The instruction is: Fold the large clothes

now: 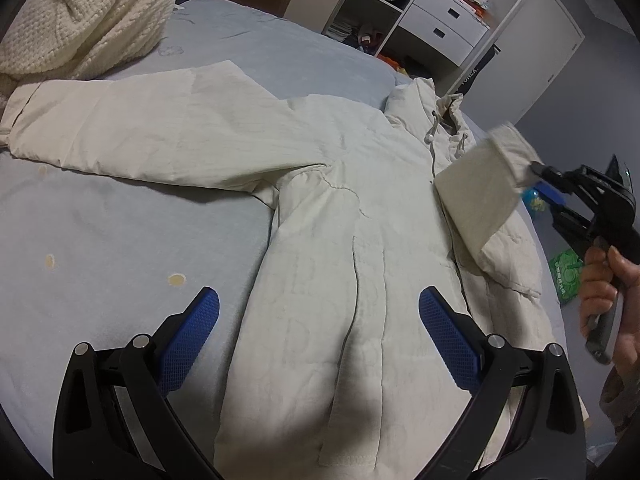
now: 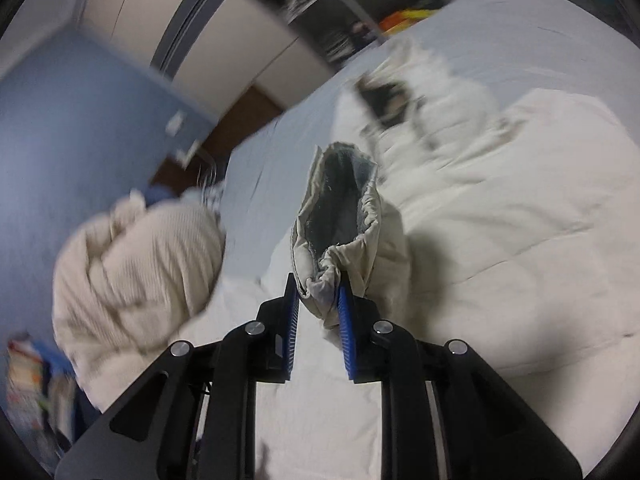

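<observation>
A large cream padded jacket [image 1: 352, 216] lies spread on a pale blue bed [image 1: 100, 240], one sleeve [image 1: 120, 132] stretched to the left, its hood [image 1: 432, 108] toward the far edge. My left gripper [image 1: 319, 320] hovers open over the jacket's lower body, blue pads wide apart and nothing between them. My right gripper [image 2: 318, 296] is shut on the elastic cuff [image 2: 336, 216] of the other sleeve and holds it lifted above the jacket [image 2: 500, 220]. In the left wrist view that raised sleeve [image 1: 476, 184] hangs from the right gripper [image 1: 538, 176], held by a hand [image 1: 604, 292].
A cream knitted blanket [image 1: 88, 20] is bunched at the bed's far left corner, and shows as a heap [image 2: 140, 264] in the right wrist view. White shelves and drawers [image 1: 440, 20] stand beyond the bed. A green packet [image 1: 566, 276] lies off the bed's right side.
</observation>
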`<state>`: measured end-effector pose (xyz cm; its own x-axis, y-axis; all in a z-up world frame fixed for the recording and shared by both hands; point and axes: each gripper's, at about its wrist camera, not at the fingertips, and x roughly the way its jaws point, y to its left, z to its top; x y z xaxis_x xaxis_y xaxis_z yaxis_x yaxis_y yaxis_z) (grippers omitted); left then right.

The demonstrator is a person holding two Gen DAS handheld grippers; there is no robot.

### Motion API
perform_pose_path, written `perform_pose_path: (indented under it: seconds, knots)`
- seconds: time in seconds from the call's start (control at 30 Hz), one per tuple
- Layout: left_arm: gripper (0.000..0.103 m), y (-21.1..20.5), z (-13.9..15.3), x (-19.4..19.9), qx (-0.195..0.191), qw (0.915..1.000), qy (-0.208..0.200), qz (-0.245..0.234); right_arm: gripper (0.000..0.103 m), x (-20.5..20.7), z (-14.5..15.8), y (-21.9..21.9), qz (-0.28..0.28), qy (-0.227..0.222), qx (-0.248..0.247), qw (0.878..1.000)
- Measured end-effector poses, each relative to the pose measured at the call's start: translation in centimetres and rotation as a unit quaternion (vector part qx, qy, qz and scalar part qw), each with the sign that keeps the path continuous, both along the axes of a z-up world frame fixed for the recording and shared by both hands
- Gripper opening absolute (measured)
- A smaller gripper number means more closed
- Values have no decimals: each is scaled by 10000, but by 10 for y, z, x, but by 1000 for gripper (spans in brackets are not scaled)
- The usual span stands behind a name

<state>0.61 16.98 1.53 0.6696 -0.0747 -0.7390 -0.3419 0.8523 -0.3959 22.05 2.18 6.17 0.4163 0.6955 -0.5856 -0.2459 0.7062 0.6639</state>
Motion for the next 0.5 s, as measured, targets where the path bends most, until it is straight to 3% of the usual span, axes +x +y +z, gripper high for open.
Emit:
perform_pose_path:
  seconds: [0.17,0.23,0.3,0.37,0.5]
  knots:
    - [96,4,-1,-2,-85,9999,-9,88,18,-6,-26,57,649,164,-602,9959]
    - [96,6,-1,-2,-124,9998,-11,123,27,-10,-38,76,935,269,-952,9907]
    - [96,8,-1,-3,-163,9998,-21,148,43,-15,-50,93,1261,447,-1162,9842]
    - [96,10,-1,-5,-190,9997,-37,173,49,-24,-53,101,1461,428,-1231,9807]
    - [96,12,-1,-6,-240,9994,-46,228,51,-36,-53,91,1520,445,-949,9828]
